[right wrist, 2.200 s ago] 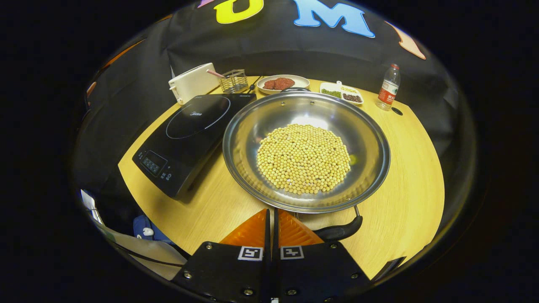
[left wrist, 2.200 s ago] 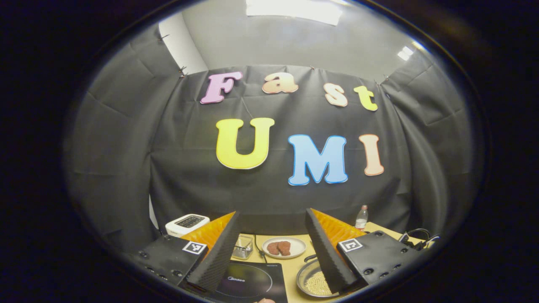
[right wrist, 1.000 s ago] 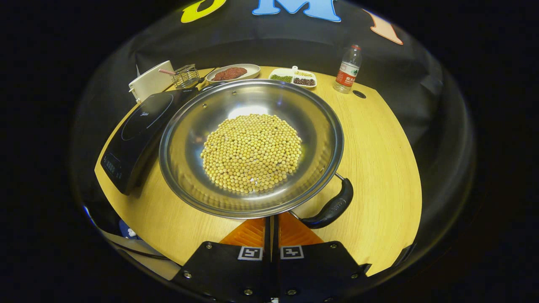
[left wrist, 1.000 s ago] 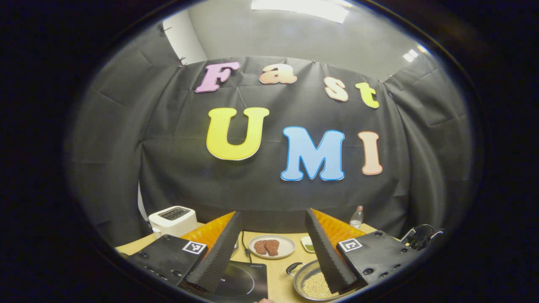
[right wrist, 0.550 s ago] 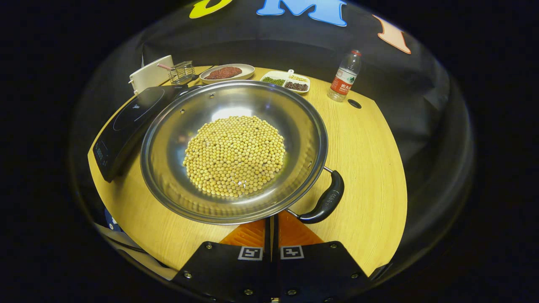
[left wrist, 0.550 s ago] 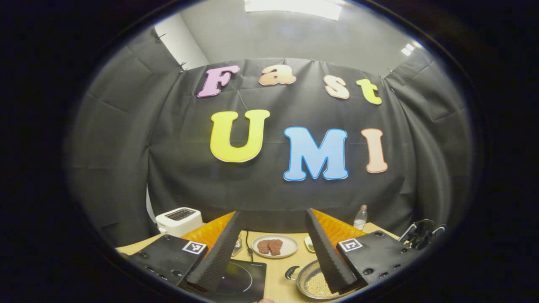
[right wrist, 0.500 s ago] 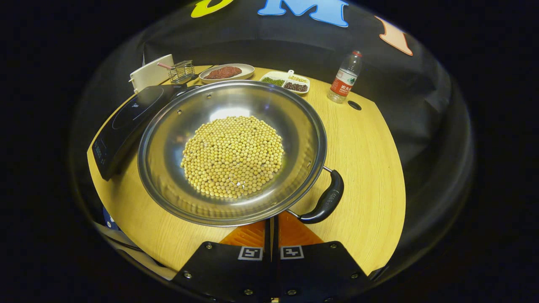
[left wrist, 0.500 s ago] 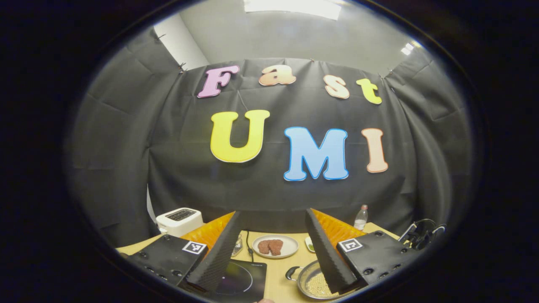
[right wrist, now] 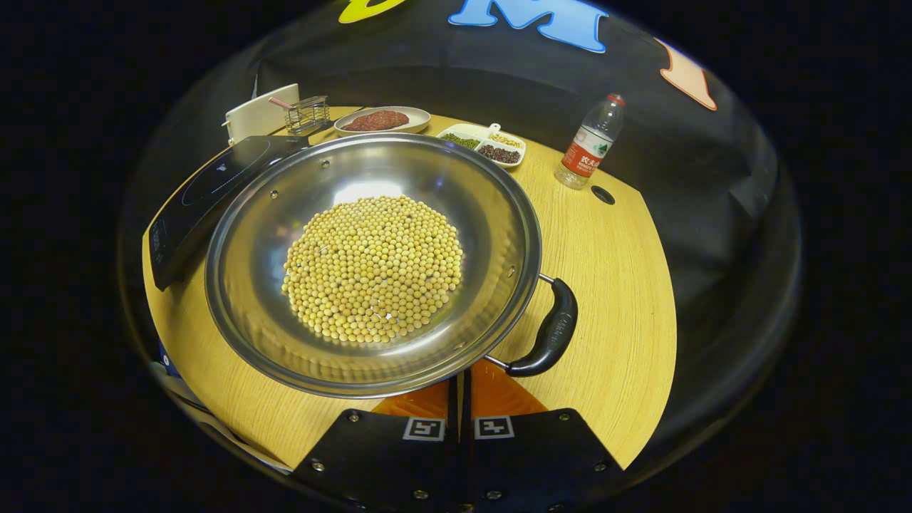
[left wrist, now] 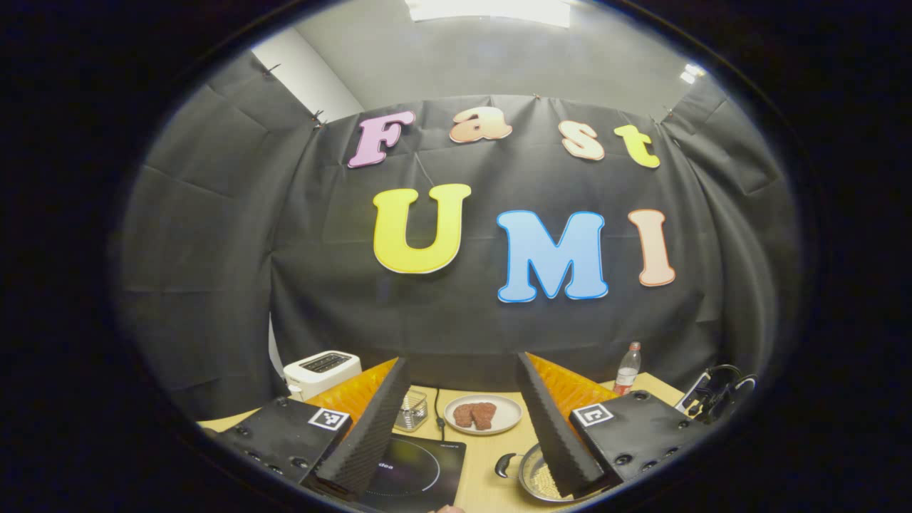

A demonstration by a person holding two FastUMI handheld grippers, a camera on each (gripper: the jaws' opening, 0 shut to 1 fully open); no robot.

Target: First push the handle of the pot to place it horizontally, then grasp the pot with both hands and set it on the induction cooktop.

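The steel pot [right wrist: 491,206], holding a heap of soybeans [right wrist: 374,267], rests on the wooden table, its left rim right beside the black induction cooktop [right wrist: 206,189]. Its black handle [right wrist: 552,331] points to the lower right. My right gripper [right wrist: 459,388] is shut with nothing in it; its tips lie at the pot's near rim, just left of the handle's near end. My left gripper [left wrist: 462,358] is held up, level and open, nothing between its fingers. Below it I see the cooktop [left wrist: 413,467] and the pot [left wrist: 533,476] with its other handle [left wrist: 504,464].
At the back stand a white toaster [right wrist: 260,114], a wire basket [right wrist: 306,114], a plate of meat [right wrist: 381,120], a divided dish of beans [right wrist: 484,142] and a water bottle [right wrist: 588,146]. Bare table [right wrist: 620,285] lies right of the pot. Cables [left wrist: 719,388] hang at the far right.
In the right gripper view the pot's handle has swung from the near edge round to the right and the pot has slid left. The left gripper's view has shifted slightly; it stays open.
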